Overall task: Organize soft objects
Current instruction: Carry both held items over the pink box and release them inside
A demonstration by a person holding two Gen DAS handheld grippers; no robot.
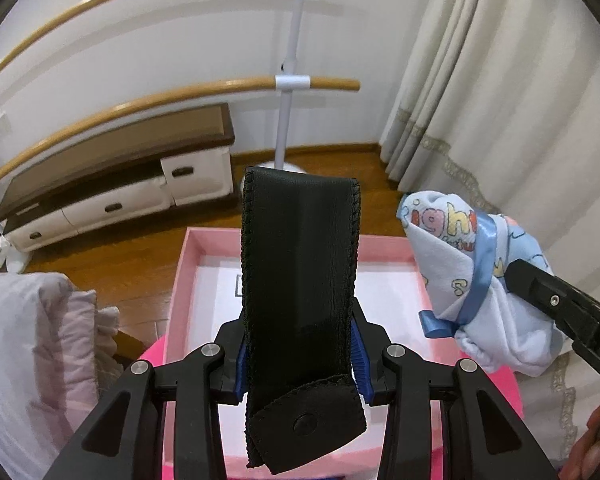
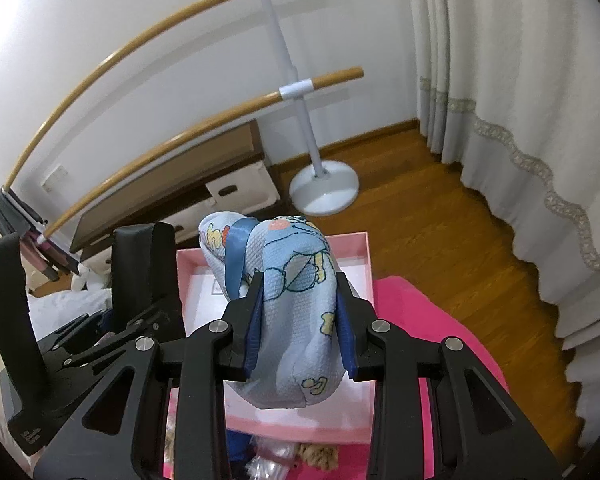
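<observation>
Jaws of your left gripper (image 1: 300, 350) pinch a black leather pouch (image 1: 300, 280); your right gripper (image 2: 300, 320) pinches a ribbon-tied, blue-printed cloth bundle (image 2: 296, 300), both above the open pink cardboard box (image 1: 188, 264).

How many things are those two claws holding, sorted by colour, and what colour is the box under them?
Black: 1, the leather pouch in the left gripper
Light blue: 1, the ribbon-tied cloth bundle in the right gripper
Pink: 1, the open box beneath
Total: 3
</observation>
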